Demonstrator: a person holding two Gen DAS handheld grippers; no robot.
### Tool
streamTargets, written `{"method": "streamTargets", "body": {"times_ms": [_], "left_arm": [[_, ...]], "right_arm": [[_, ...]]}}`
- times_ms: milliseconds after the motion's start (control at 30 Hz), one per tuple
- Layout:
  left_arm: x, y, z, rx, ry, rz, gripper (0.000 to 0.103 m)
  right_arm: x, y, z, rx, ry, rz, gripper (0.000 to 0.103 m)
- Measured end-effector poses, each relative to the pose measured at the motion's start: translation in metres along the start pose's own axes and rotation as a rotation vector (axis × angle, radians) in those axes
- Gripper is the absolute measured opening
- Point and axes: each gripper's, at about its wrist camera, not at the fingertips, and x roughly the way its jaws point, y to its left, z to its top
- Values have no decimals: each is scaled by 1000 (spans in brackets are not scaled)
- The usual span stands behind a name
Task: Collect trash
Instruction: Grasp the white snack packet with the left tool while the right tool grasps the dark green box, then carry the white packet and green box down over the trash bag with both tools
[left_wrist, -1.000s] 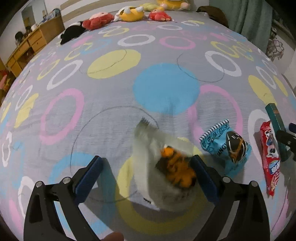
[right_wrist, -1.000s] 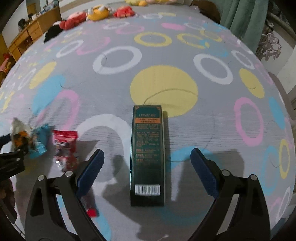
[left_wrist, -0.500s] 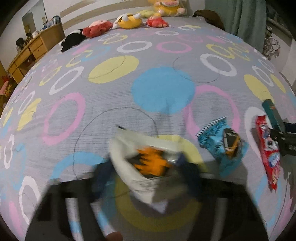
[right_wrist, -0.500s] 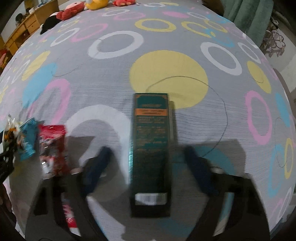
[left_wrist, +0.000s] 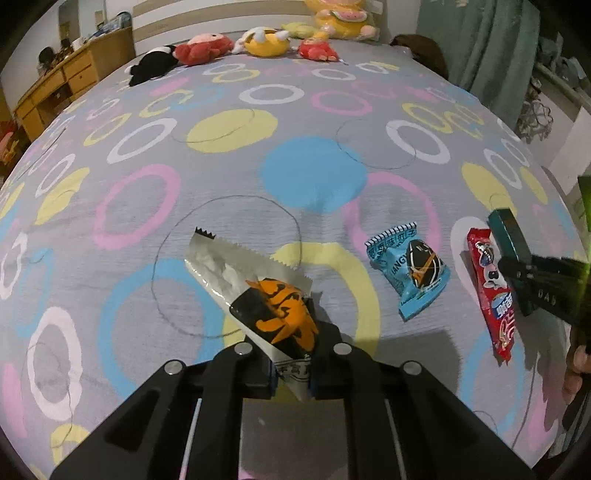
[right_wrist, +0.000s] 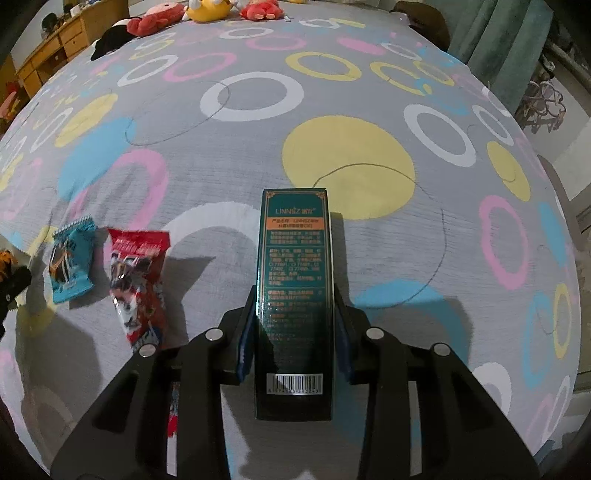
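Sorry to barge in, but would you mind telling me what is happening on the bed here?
A person is gathering trash off the patterned bedspread with two handheld grippers. The left gripper is clamped on a silver snack wrapper with orange and black print, and the right gripper is clamped on a dark green rectangular carton. A blue snack packet and a red candy wrapper lie on the bedspread between them.
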Motion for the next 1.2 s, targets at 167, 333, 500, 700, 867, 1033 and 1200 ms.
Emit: {"method": "streamTargets", "body": {"times_ms": [167, 333, 500, 700, 867, 1033, 1200], "left_arm": [[-14, -2, -5, -8, -24, 10, 11], [-26, -5, -13, -15, -35, 17, 11], [-42, -6, -22, -27, -58, 23, 11], [-66, -8, -35, -35, -81, 15, 11], [-85, -10, -42, -44, -105, 14, 11], [-102, -17, -48, -46, -128, -1, 11], [-120, -30, -56, -34, -153, -23, 11]], "right_arm": [[-11, -2, -6, 2, -15, 8, 35], [-26, -3, -15, -1, -42, 17, 35], [-51, -4, -26, -3, -78, 35, 35], [-79, -5, -41, -6, -118, 51, 35], [-108, -4, -54, -11, -157, 62, 35], [-139, -5, -68, -7, -201, 84, 35], [-168, -6, -85, 0, -237, 111, 35]]}}
